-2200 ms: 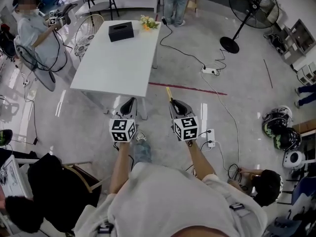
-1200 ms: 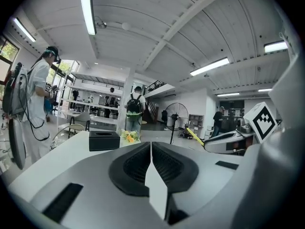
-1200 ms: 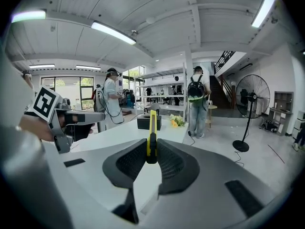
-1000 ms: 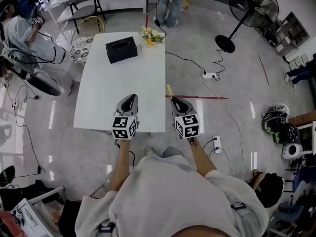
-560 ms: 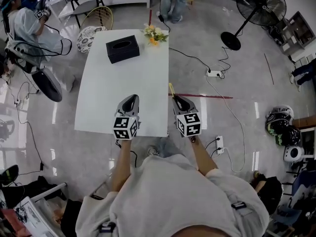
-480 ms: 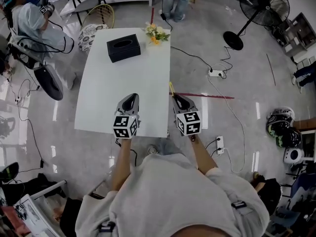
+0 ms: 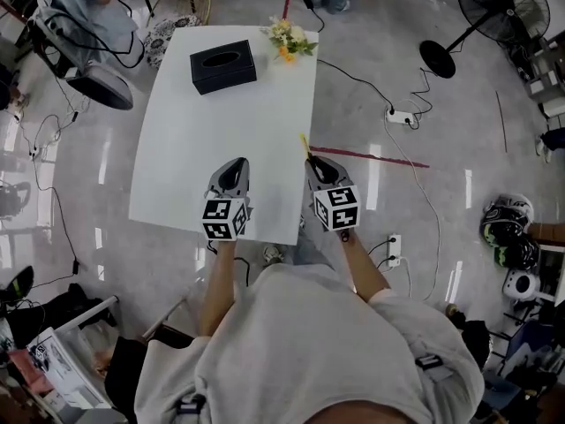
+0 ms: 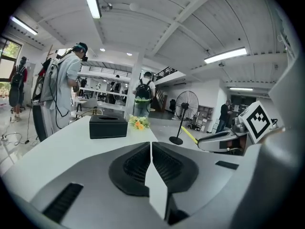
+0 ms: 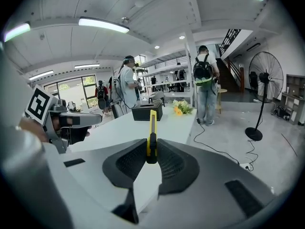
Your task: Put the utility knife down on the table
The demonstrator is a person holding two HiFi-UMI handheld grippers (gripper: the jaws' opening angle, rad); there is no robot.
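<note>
Person [image 7: 309, 352]: pale shirt at the bottom of the head view, both forearms reaching forward, a gripper in each hand.
Left gripper [image 7: 235, 168]: jaws closed pad to pad with nothing between them; it hangs over the near end of the table.
Right gripper [image 7: 316, 168]: jaws clamped on the knife; it sits at the table's right edge, level with the left gripper and apart from it.
Knife [image 9: 151, 136]: yellow and slim, gripped at its dark rear part and set on edge. The rest sticks forward past the jaw tips. It is in the air, not lying on the table, with its tip about over the right edge.
Table [image 7: 221, 131]: white, rectangular, near half bare.
Box [image 7: 222, 66]: black, slot on top, at the far left of the table.
Flowers [image 7: 288, 36]: yellow and white, at the far right corner, near the box but not touching it.
Floor [image 7: 424, 219]: grey and glossy, with a red strip [image 7: 371, 157] right of the table and a power strip [image 7: 399, 116] with cables beyond it.
Fan [image 7: 494, 7]: on a stand, far right.
</note>
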